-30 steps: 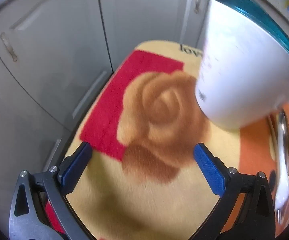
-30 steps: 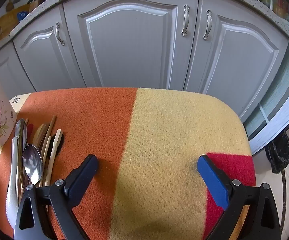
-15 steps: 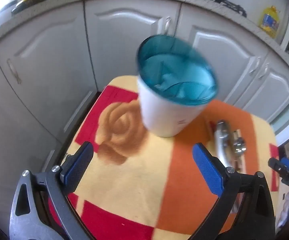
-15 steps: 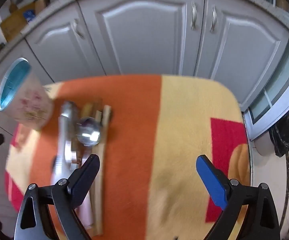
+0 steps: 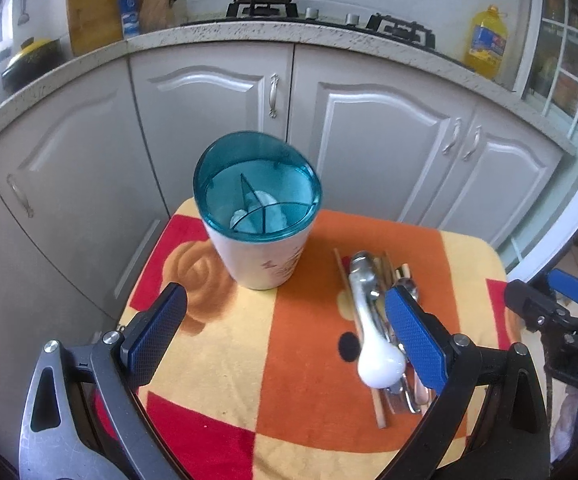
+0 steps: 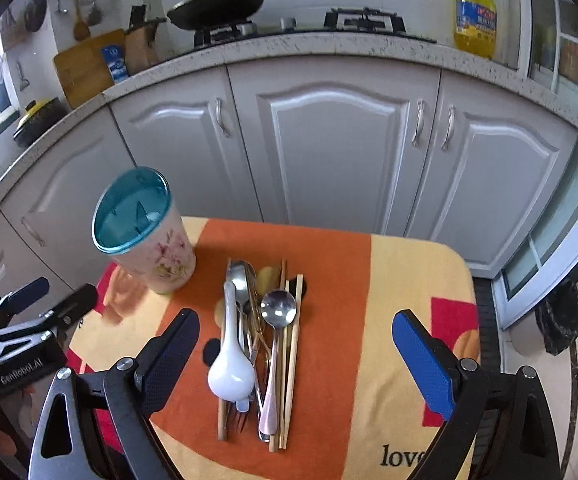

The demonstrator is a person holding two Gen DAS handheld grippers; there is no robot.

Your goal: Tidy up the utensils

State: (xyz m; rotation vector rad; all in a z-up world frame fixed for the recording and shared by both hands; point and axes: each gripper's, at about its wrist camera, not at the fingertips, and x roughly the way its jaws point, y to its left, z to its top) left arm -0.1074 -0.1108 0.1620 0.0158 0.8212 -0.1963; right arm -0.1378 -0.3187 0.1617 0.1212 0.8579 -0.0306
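Observation:
A white utensil holder [image 5: 258, 216] [image 6: 145, 232] with a teal divided rim and flower print stands upright on the back left of the cloth-covered table [image 5: 309, 360]. Beside it lies a pile of utensils [image 6: 261, 344] [image 5: 381, 328]: a white ceramic spoon [image 6: 231, 364], a steel spoon [image 6: 278, 312], wooden chopsticks [image 6: 293, 356] and a fork. My left gripper [image 5: 285, 340] hovers open in front of the holder, holding nothing. Open as well, my right gripper [image 6: 295, 360] hangs above the pile with nothing between its fingers.
The table wears an orange, yellow and red cloth [image 6: 389, 320]. Grey cabinet doors [image 6: 329, 152] stand close behind it, under a counter with a stove and pan [image 6: 217, 4]. An oil bottle [image 6: 475, 12] sits far right. A black bin bag [image 6: 561, 320] lies on the floor to the right.
Both grippers have pulled back and risen from close over the cloth. The whole table, holder and utensil pile have come into view. Both stay open.

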